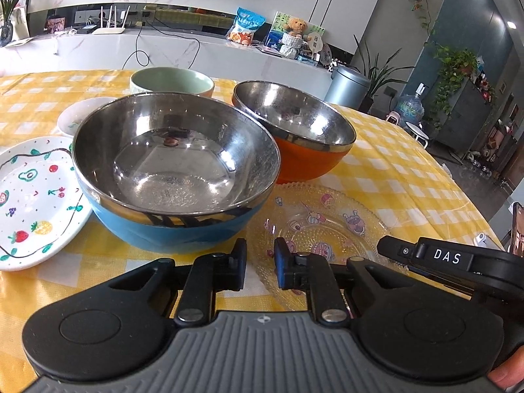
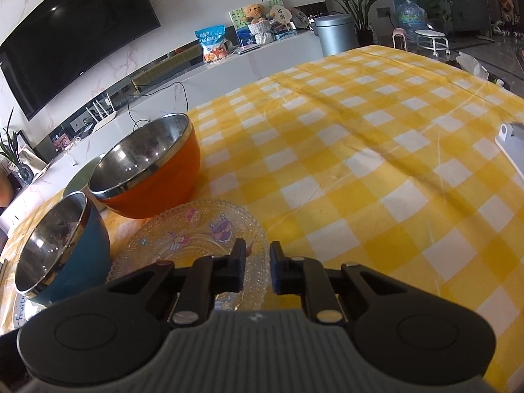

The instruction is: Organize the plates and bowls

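A clear glass plate (image 1: 330,226) with cartoon prints lies on the yellow checked cloth. My left gripper (image 1: 260,262) hovers at its near left rim. The jaws stand narrowly apart and the pads press on nothing. My right gripper (image 2: 257,263) sits over the near right rim of the same glass plate (image 2: 196,229), also with a narrow gap and nothing gripped. A blue steel-lined bowl (image 1: 170,235) stands just left of the plate. An orange steel-lined bowl (image 1: 308,163) is behind it. Both bowls show again in the right wrist view: blue bowl (image 2: 85,262), orange bowl (image 2: 170,180).
A white fruit-pattern plate (image 1: 32,203) lies at the left, its edge under the blue bowl. Behind are a small white dish (image 1: 77,114) and a green bowl (image 1: 172,80). A black arm marked DAS (image 1: 448,257) reaches in from the right. A white object (image 2: 512,144) lies at the table's right edge.
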